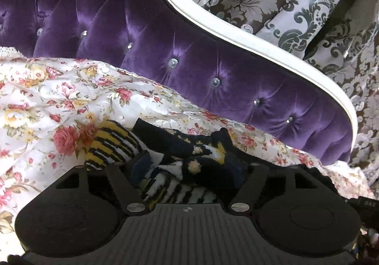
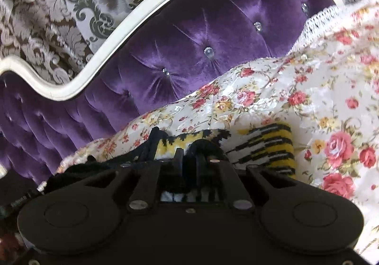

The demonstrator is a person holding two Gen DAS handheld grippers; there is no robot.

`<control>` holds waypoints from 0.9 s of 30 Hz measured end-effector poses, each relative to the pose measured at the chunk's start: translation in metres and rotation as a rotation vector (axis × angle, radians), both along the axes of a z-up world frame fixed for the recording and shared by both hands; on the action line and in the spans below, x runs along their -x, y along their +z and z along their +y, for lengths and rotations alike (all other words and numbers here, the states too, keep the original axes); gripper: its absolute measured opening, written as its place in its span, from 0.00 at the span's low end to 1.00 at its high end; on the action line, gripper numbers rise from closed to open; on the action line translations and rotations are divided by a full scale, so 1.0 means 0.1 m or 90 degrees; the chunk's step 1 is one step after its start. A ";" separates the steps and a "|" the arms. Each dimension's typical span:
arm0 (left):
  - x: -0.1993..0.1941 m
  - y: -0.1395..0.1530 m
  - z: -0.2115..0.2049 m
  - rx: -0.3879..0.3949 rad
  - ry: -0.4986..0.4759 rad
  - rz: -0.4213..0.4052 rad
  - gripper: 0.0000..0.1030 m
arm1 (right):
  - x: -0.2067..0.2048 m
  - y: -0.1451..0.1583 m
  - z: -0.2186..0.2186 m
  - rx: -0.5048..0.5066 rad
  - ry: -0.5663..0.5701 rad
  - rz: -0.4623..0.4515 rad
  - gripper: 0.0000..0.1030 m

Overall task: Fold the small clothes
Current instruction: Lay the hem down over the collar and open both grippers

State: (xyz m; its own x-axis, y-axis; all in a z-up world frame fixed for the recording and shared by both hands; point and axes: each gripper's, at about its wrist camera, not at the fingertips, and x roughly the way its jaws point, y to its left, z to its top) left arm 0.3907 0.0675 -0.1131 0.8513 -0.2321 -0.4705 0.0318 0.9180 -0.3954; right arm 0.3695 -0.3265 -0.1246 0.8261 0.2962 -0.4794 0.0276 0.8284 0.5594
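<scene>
Soft indoor light, sheen on purple headboard; fisheye bends edges, right-wrist view blurred at corners.

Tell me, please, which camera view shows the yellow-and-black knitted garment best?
The left wrist view: the garment spreads wide between the open left gripper. The right wrist view shows only its striped end beyond the right gripper.

Dark navy, yellow-striped socks lie bunched on floral bedspread.

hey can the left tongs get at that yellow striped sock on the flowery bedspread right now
Probably yes. The left tongs stand open with the yellow striped sock lying right at their tips on the bedspread, and nothing covers it.
</scene>
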 end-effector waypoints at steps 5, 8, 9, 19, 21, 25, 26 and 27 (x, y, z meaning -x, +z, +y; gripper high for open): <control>0.00 0.00 -0.07 -0.028 0.005 0.000 0.66 | 0.01 0.08 0.03 -0.013 0.048 -0.037 0.68; -0.01 0.00 -0.10 -0.043 0.006 0.003 0.66 | 0.15 0.30 0.11 0.036 0.054 -0.092 1.00; -0.02 -0.01 -0.10 -0.045 0.006 0.003 0.66 | 0.18 0.37 0.14 0.052 0.063 -0.105 1.00; -0.02 -0.01 -0.08 -0.038 0.004 0.003 0.66 | 0.57 0.30 0.41 0.200 0.110 -0.076 1.00; -0.03 -0.01 -0.09 -0.041 0.003 0.004 0.66 | 0.71 0.30 0.37 0.192 0.108 -0.079 1.00; -0.06 0.01 -0.14 -0.066 -0.005 0.012 0.70 | 0.83 0.30 0.35 0.205 0.131 -0.065 1.00; -0.08 0.03 -0.16 -0.076 -0.009 0.016 0.72 | 0.84 0.28 0.36 0.217 0.136 -0.064 1.00; -0.10 0.04 -0.19 -0.086 -0.014 0.022 0.73 | 0.85 0.26 0.39 0.232 0.143 -0.064 1.00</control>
State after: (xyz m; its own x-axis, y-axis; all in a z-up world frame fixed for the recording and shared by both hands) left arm 0.4003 0.0489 -0.1093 0.8297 -0.1832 -0.5274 0.0413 0.9622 -0.2692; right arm 0.2845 -0.2876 -0.0989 0.8080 0.3003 -0.5069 -0.2155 0.9514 0.2201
